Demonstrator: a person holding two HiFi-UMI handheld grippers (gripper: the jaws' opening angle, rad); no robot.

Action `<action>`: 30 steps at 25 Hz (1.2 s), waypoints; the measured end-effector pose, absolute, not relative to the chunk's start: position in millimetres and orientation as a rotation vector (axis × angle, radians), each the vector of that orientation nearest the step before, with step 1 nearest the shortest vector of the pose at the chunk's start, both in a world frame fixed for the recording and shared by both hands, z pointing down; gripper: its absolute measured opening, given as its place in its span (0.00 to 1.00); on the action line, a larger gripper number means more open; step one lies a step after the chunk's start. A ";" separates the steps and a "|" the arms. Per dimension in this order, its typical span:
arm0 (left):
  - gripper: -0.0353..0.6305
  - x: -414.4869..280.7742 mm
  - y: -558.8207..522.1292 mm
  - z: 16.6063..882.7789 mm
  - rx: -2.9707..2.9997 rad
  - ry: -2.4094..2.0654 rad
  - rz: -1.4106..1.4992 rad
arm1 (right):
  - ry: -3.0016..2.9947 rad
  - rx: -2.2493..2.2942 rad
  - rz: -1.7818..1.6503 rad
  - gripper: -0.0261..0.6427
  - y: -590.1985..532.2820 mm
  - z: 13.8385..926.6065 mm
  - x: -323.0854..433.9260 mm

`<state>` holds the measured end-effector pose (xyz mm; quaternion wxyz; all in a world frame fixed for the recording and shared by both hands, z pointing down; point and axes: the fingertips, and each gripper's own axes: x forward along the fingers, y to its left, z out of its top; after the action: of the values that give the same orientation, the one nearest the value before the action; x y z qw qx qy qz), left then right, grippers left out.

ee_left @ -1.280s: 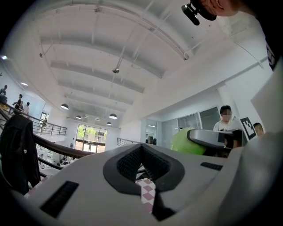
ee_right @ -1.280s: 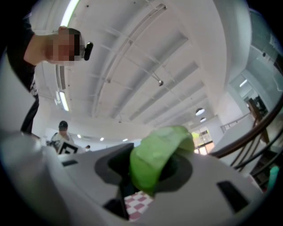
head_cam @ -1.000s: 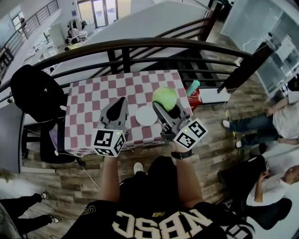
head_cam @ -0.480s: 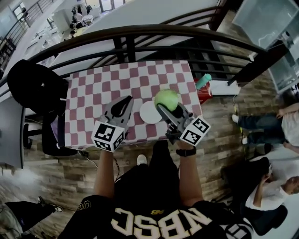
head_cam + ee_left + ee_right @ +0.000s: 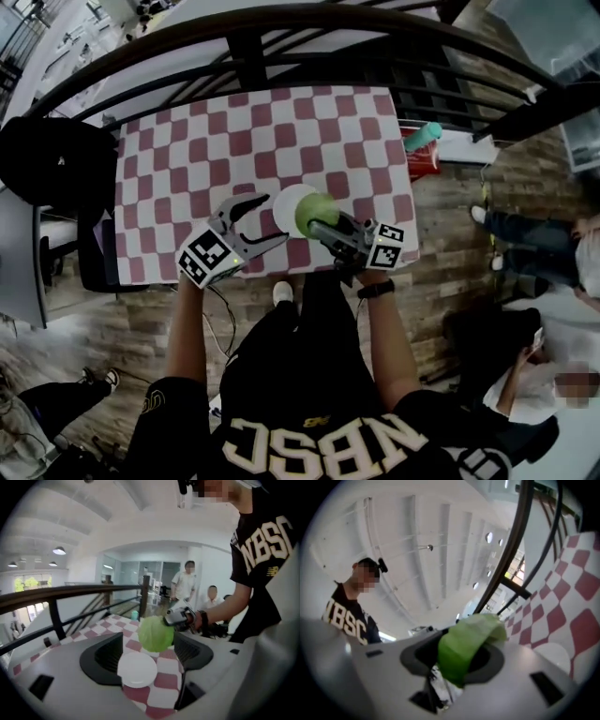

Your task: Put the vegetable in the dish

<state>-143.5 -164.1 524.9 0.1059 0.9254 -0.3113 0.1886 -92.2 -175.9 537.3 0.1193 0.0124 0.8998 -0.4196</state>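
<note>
One cabbage (image 5: pixel 315 212) gripped in right gripper (image 5: pixel 317 223) jaws — left gripper (image 5: pixel 272 217) jaws opening, one dish (image 5: pixel 284 201) perhaps between them.

**A green vegetable held at the edge of a white dish on a checked table**

A red-and-white checked table (image 5: pixel 187 150) is seen from above, behind a dark curved railing (image 5: pixel 281 23). A green vegetable (image 5: pixel 314 210) is clamped in the right gripper (image 5: pixel 319 228) and overlaps the near right rim of a white dish (image 5: pixel 284 199); whether the dish is touched cannot be told. The left gripper (image 5: pixel 273 217) is held just left of the dish, its jaws being opened, with nothing gripped between them. A teal bottle (image 5: pixel 423 136) is seen off the table's right edge.
</note>
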 end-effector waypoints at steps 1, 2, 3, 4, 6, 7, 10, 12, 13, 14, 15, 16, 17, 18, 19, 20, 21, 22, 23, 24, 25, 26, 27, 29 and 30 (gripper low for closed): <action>0.61 -135.5 -156.7 543.1 2.715 -0.816 0.655 | 2.608 0.070 -1.269 0.26 -172.3 546.5 -93.2; 0.69 -128.6 -152.4 559.1 2.706 -0.746 0.737 | 2.590 0.100 -1.304 0.26 -169.7 555.0 -94.7; 0.72 -122.4 -152.3 571.7 2.704 -0.704 0.790 | 2.580 0.126 -1.329 0.26 -169.1 562.4 -96.6; 0.75 -116.4 -155.0 580.8 2.707 -0.679 0.813 | 2.577 0.149 -1.345 0.26 -169.7 568.5 -98.8; 0.78 -104.4 -162.2 592.2 2.715 -0.640 0.813 | 2.581 0.180 -1.357 0.26 -170.5 576.6 -102.9; 0.79 -99.1 -164.9 596.4 2.716 -0.621 0.809 | 2.583 0.190 -1.356 0.26 -169.5 578.7 -104.6; 0.79 -89.0 -173.1 604.6 2.704 -0.582 0.785 | 2.574 0.210 -1.339 0.26 -167.1 579.4 -109.3; 0.79 -84.9 -178.6 606.8 2.699 -0.553 0.766 | 2.550 0.223 -1.335 0.26 -169.8 577.4 -112.8; 0.79 -83.0 -180.1 607.6 2.699 -0.537 0.761 | 2.538 0.229 -1.335 0.26 -170.9 576.4 -114.5; 0.79 -81.1 -180.2 608.6 2.700 -0.524 0.760 | 2.528 0.232 -1.336 0.26 -170.7 575.7 -115.6; 0.79 -79.6 -179.2 609.7 2.703 -0.515 0.763 | 2.518 0.232 -1.340 0.26 -169.1 575.6 -116.0; 0.79 -78.9 -178.1 610.5 2.710 -0.510 0.765 | 2.508 0.229 -1.344 0.26 -167.7 575.7 -115.9; 0.79 -79.2 -178.1 610.0 2.722 -0.508 0.764 | 2.496 0.223 -1.345 0.26 -167.6 575.4 -115.8; 0.79 -80.0 -179.6 608.0 2.738 -0.509 0.757 | 2.483 0.218 -1.342 0.26 -169.2 574.5 -115.9; 0.79 -80.8 -181.7 605.5 2.752 -0.511 0.749 | 2.473 0.216 -1.337 0.26 -171.3 573.1 -116.1; 0.79 -81.3 -183.2 603.6 2.759 -0.511 0.747 | 2.469 0.217 -1.334 0.26 -173.0 571.9 -116.3; 0.78 -81.4 -184.0 603.1 2.758 -0.508 0.755 | 2.472 0.216 -1.334 0.26 -173.8 571.5 -116.5; 0.78 -81.5 -184.6 604.1 2.751 -0.505 0.772 | 2.485 0.213 -1.336 0.26 -174.5 571.9 -117.1; 0.78 -81.9 -185.2 605.8 2.742 -0.501 0.789 | 2.501 0.205 -1.335 0.26 -175.3 572.9 -118.1; 0.77 -82.5 -185.6 607.6 2.734 -0.498 0.797 | 2.514 0.195 -1.335 0.26 -175.8 574.0 -119.2; 0.77 -83.1 -185.6 609.2 2.726 -0.495 0.798 | 2.516 0.186 -1.337 0.26 -176.0 575.3 -119.9; 0.77 -83.7 -185.8 610.7 2.720 -0.492 0.797 | 2.509 0.179 -1.345 0.26 -176.5 577.1 -120.2; 0.77 -84.2 -186.6 612.2 2.716 -0.490 0.802 | 2.499 0.175 -1.357 0.26 -177.7 579.3 -120.3; 0.77 -84.8 -188.5 615.7 2.717 -0.480 0.836 | 2.501 0.178 -1.382 0.26 -179.4 584.4 -121.0; 0.77 -84.8 -188.1 617.8 2.719 -0.470 0.858 | 2.515 0.184 -1.392 0.26 -178.3 587.0 -121.5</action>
<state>-84.8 -188.1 617.8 0.1258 0.9335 -0.1614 0.2945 -121.5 -178.3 587.0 0.1305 0.0633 0.8657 -0.4791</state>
